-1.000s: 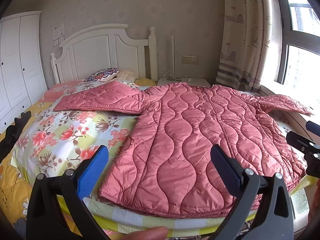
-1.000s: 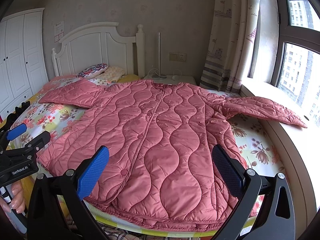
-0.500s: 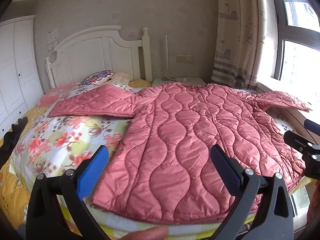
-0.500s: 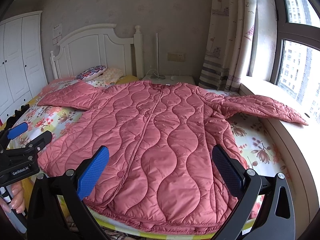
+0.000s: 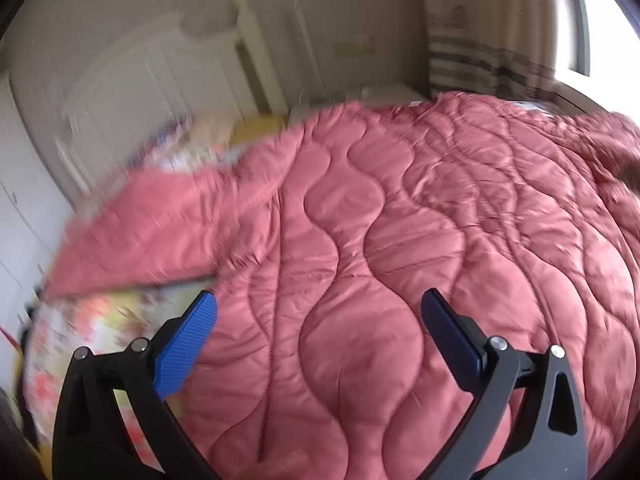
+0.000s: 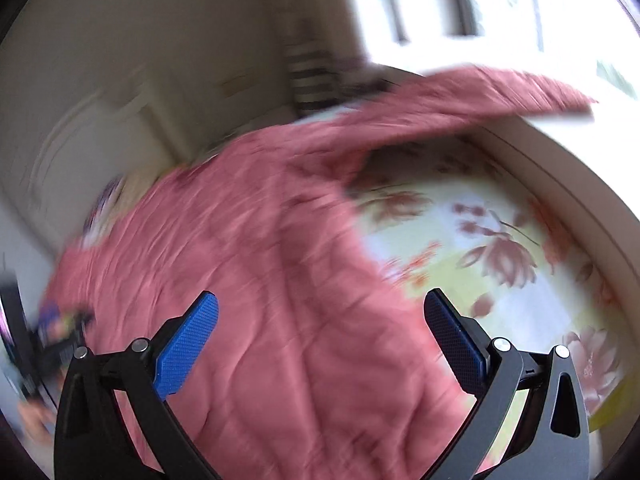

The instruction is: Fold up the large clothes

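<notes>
I see the pink quilted coat [image 5: 400, 260] spread flat on the bed [image 6: 500, 248]. My left gripper [image 5: 318, 334] hangs wide open and empty above its body; my right gripper [image 6: 320, 334], equally spread, near its right edge. Through the blur, I'd judge each sleeve needs grasping next.

Bare bedspread [image 6: 500, 240] right of coat [image 6: 260, 260], window ledge [image 6: 560, 168] (raised) beyond

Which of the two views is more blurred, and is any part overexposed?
Right wrist view: heavy motion blur over the pink quilted coat, window blown out. Left wrist view: coat quilting sharper, white headboard smeared.
</notes>
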`<state>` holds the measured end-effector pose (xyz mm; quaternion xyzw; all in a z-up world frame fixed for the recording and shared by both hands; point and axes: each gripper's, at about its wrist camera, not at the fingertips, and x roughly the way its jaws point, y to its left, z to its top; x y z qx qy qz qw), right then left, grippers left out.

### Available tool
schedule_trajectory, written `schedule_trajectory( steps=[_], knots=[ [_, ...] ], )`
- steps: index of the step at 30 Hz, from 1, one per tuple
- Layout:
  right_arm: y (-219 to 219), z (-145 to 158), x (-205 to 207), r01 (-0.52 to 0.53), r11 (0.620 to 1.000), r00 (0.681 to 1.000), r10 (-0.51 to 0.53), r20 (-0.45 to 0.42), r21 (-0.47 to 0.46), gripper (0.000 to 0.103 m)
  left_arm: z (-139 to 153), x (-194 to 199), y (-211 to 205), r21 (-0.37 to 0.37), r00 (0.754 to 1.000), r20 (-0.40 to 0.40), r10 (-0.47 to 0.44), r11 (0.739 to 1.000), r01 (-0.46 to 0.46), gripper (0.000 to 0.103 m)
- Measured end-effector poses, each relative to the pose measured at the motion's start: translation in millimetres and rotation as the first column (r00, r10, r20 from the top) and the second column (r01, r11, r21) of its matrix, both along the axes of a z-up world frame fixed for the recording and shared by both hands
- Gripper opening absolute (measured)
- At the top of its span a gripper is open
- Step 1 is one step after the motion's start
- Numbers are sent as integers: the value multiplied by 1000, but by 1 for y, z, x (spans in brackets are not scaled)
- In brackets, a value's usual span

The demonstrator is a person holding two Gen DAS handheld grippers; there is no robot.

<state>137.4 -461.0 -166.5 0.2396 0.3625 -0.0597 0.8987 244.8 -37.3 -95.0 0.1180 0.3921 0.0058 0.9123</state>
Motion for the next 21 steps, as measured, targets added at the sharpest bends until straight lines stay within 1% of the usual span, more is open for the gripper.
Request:
schedule_trajectory(
  steps=[2, 4, 6, 7, 8, 9, 10, 12, 13, 14, 15, 16, 17, 18, 19, 20, 21],
  knots=[
    [-36, -6, 20, 83, 992, 997, -83, -4, 91, 99, -12, 16, 9, -62, 999, -38, 25, 998, -27, 101],
    [-65, -10, 37, 158, 976, 987, -160, -1, 149, 99, -25, 22, 14, -87, 997, -74, 28, 996, -35, 101],
    [-87, -11, 51, 224, 957, 973, -231, 16, 182, 99, -45, 30, 19, -115, 993, -118, 22, 993, -36, 101],
    [-97, -12, 58, 258, 946, 963, -268, 22, 194, 99, -48, 29, 23, -158, 994, -111, 21, 987, -38, 101],
    [-111, -15, 68, 308, 928, 948, -317, 12, 209, 99, -48, 30, 27, -182, 993, -118, 20, 982, -42, 101],
    [-120, -19, 75, 329, 917, 941, -339, 6, 228, 99, -49, 31, 30, -201, 993, -120, 18, 979, -42, 101],
    [-129, -22, 83, 339, 904, 936, -353, 6, 258, 99, -50, 32, 32, -208, 993, -121, 17, 977, -42, 101],
    [-143, -27, 96, 355, 886, 928, -373, 2, 299, 96, -51, 33, 31, -197, 992, -124, 16, 979, -40, 101],
    [-148, -29, 102, 367, 877, 923, -386, -1, 311, 90, -51, 33, 30, -193, 992, -126, 16, 980, -40, 101],
    [-148, -29, 104, 373, 873, 919, -394, 1, 314, 81, -51, 32, 30, -194, 992, -128, 16, 980, -40, 101],
    [-151, -27, 109, 378, 871, 916, -402, 13, 315, 77, -51, 32, 30, -195, 992, -129, 15, 980, -41, 101],
    [-151, -24, 111, 384, 872, 911, -411, 29, 303, 67, -51, 32, 28, -193, 992, -129, 16, 980, -41, 101],
    [-151, -18, 115, 398, 877, 904, -425, 50, 268, 56, -51, 32, 28, -193, 991, -129, 16, 980, -41, 101],
    [-151, -13, 116, 416, 882, 896, -439, 64, 223, 51, -51, 31, 27, -193, 991, -130, 17, 980, -42, 101],
    [-150, -7, 119, 433, 884, 889, -451, 76, 177, 41, -51, 30, 27, -192, 991, -129, 18, 981, -43, 101],
    [-148, 3, 123, 452, 884, 880, -464, 98, 120, 33, -51, 31, 27, -192, 991, -129, 16, 980, -41, 101],
    [-144, 10, 125, 462, 884, 876, -467, 120, 70, 30, -51, 31, 27, -195, 991, -130, 16, 980, -41, 101]
  ],
)
